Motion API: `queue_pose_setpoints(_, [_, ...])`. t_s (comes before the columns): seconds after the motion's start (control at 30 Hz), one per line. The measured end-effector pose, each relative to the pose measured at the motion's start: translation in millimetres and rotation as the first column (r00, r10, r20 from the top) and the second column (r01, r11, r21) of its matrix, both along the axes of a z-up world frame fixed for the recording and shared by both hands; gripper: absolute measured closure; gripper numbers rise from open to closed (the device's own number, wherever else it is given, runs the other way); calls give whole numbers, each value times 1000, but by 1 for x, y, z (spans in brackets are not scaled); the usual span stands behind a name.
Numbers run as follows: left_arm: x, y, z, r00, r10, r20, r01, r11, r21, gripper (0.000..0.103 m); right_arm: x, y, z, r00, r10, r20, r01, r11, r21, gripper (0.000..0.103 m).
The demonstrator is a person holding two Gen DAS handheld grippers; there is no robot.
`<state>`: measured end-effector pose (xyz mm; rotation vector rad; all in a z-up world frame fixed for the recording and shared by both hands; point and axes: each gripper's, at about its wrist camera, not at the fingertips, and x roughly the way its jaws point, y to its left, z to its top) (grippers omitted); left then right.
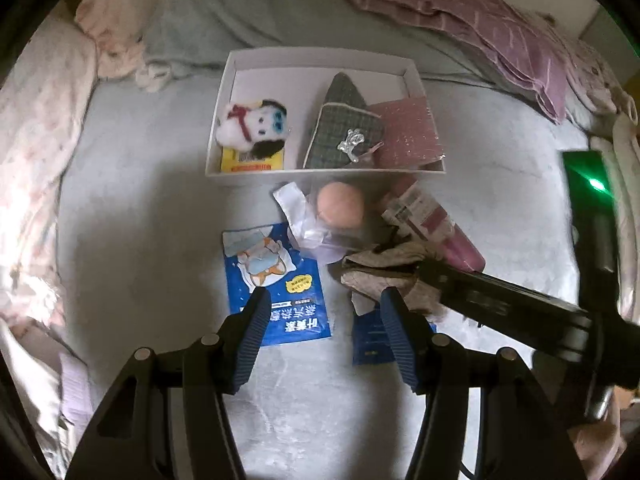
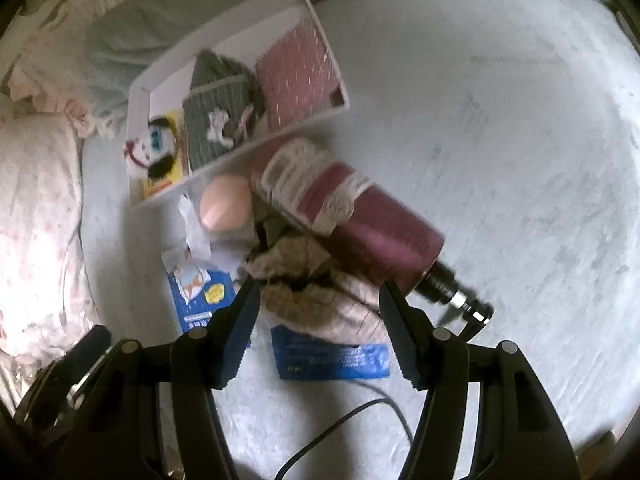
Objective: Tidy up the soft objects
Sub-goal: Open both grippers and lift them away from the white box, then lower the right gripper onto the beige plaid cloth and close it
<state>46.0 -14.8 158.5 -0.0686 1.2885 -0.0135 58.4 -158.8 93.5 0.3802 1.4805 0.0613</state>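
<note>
Lying on a pale grey-blue fleece bed cover [image 1: 140, 184], a shallow white rectangular cardboard box [image 1: 320, 53] holds several soft things: a small white plush dog with a red ribbon and blue eyes [image 1: 250, 126] on top of a yellow packet, a green checked fabric pouch with a silver clasp [image 1: 344, 132] in the middle, and a pink sparkling flat pouch [image 1: 406, 132] at the right side. Just in front of the box lie a round peach-coloured soft ball [image 1: 340, 206] inside clear crumpled plastic, a dark pink cylinder bottle with a white label [image 2: 352, 216] lying on its side, and a crumpled beige cloth [image 2: 320, 300] which touches the bottle. A blue printed sachet with a cartoon animal [image 1: 276, 280] lies flat on the bed cover, and a second blue sachet [image 2: 332, 356] is partly under the beige cloth.

The left gripper [image 1: 324, 308] points down over the bed, its jaws released and empty, one above the blue printed sachet and the other near the edge of the cloth. The right gripper [image 2: 318, 300] has its jaws on both sides of the beige cloth; if they already press it, I cannot tell. A black cable [image 2: 340, 428] runs on the bed cover under the right gripper
</note>
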Motion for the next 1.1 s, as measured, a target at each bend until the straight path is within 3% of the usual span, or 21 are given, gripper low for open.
queue_pose_setpoints(0.13, [-2,0,5,1000,-2,24,2,1000,9,47,1,7,-3,1000,-10,-25,9,1000,-26,39])
queue_pose_setpoints(0.43, [-9,6,19,996,-15,83,18,999,-38,47,4,10,12,997,-66,29,67,998,-19,39])
queue_pose_setpoints(0.6, [-9,14,15,997,-1,77,3,1000,-22,47,5,11,8,997,-79,13,79,996,-28,39])
queue_pose_setpoints(0.8, [-11,18,19,996,11,88,-6,999,-54,47,7,15,3,996,-85,8,85,996,-3,39])
queue_pose_setpoints(1.1, [-10,16,19,995,-8,98,17,995,-96,47,9,28,4,998,-54,13,55,998,-41,39])
